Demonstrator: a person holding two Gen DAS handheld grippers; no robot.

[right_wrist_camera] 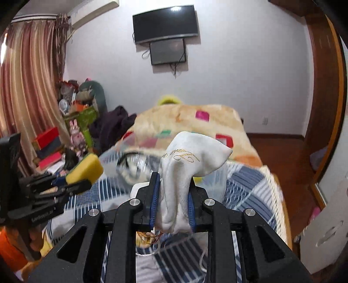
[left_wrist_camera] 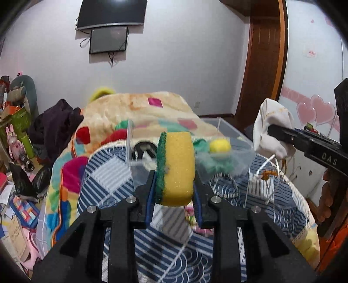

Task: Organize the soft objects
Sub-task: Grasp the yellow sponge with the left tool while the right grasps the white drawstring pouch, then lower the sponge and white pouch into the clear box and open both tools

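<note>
**A:** What do the fingers of the left gripper [left_wrist_camera: 174,185] have?

**B:** They are clenched on a sponge [left_wrist_camera: 176,168], yellow with a green scrubbing layer on its left face. It stands on edge between the blue pads, lifted above the bed.

**A:** And the right gripper [right_wrist_camera: 173,197]?

**B:** Its fingers are clamped on a white pouch [right_wrist_camera: 186,174] with gold lettering. The pouch bulges up out of the grip, and gold cord ends hang below it.

**A:** Where are the two relative to each other?

**B:** Well apart. From the left camera the pouch sits at the far right, pinched by the other gripper's tip. From the right camera the sponge shows at the left edge, also held up off the bed.

**A:** What lies past the sponge?

**B:** A clear box [left_wrist_camera: 219,143] sits on the striped blue quilt [left_wrist_camera: 108,174], just beyond the sponge. Inside it I see a yellow ball [left_wrist_camera: 220,146] resting on something green and fuzzy [left_wrist_camera: 217,164]. A black and white item is in the box's left part, too hidden to name.

**A:** Farther out?

**B:** A fleece blanket [left_wrist_camera: 139,106] with coloured squares covers the far end of the bed. Two dark screens [left_wrist_camera: 111,14] hang on the far wall, and clutter is piled on the floor at the left.
</note>
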